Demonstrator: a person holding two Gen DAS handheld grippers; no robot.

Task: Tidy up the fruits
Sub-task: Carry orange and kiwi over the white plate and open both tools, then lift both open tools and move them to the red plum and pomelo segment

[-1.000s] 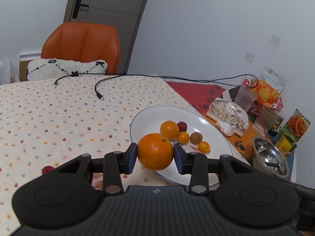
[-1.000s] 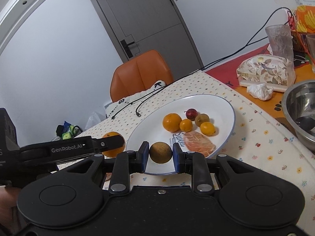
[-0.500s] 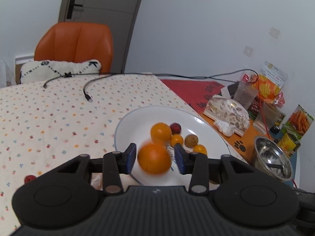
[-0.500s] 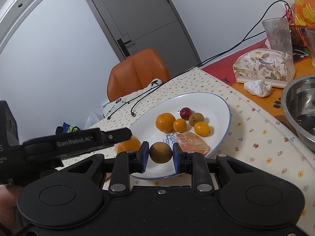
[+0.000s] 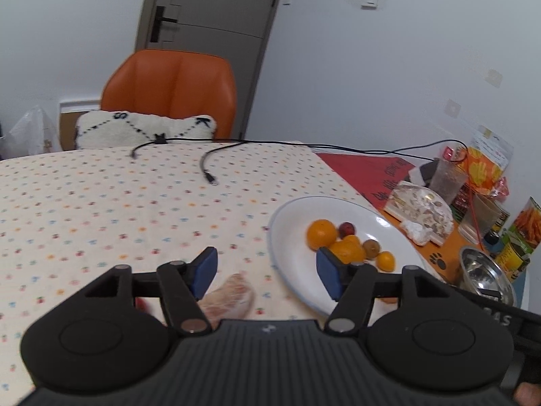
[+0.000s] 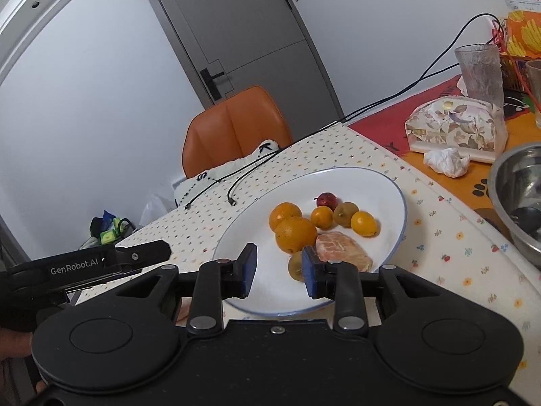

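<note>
A white plate [image 5: 282, 237] [image 6: 400, 203] holds several fruits. The large orange [image 6: 296, 233] [image 5: 348, 252] lies on it beside a smaller orange [image 6: 285, 216]. My left gripper [image 5: 265, 272] is open and holds nothing, over the tablecloth just left of the plate. My right gripper [image 6: 279, 270] is open above the plate's near edge. A brown kiwi [image 6: 295, 265] rests on the plate against its right finger. A plum [image 6: 327, 199], a second kiwi [image 6: 345, 214], two small oranges and a wrapped pink slab [image 6: 343, 251] also sit there.
A plastic-wrapped pink piece [image 5: 233, 296] and a small red fruit [image 5: 142, 304] lie on the cloth under the left gripper. A steel bowl [image 6: 517, 199], tissue box [image 6: 453, 130] and glass [image 6: 478, 67] stand right. Cables [image 5: 206, 165] cross the far table before an orange chair [image 5: 169, 91].
Both grippers opened. The large orange left the left gripper and now lies on the plate; the kiwi left the right gripper onto the plate. The left gripper pulled back leftward.
</note>
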